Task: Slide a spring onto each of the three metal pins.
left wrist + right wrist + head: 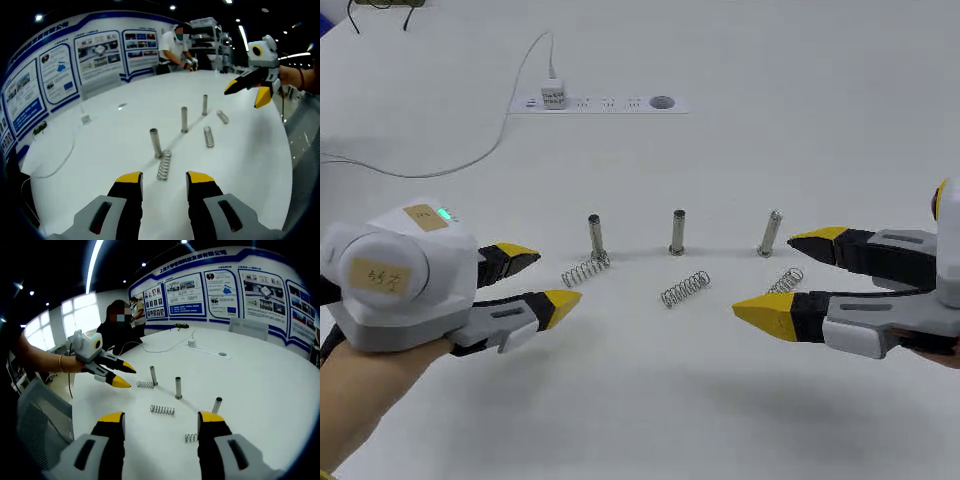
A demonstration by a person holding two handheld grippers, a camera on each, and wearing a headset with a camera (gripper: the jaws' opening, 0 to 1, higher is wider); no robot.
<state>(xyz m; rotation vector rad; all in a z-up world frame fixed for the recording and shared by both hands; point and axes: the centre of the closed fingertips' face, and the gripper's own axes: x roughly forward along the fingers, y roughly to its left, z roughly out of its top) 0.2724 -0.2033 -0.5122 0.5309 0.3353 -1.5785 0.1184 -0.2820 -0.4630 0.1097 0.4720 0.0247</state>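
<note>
lying loose by 3 bare pins (678, 232), 3 springs (685, 289); left tool (558, 277), right tool (763, 273) wide

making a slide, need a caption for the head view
Open left claw and right claw flank three bare pins, with three springs lying loose on the white table.

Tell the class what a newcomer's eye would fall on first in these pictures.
Three metal pins stand upright in a row on the white table, with three springs lying loose at their feet. The yellow-tipped left gripper and right gripper flank them, both open and empty.
</note>
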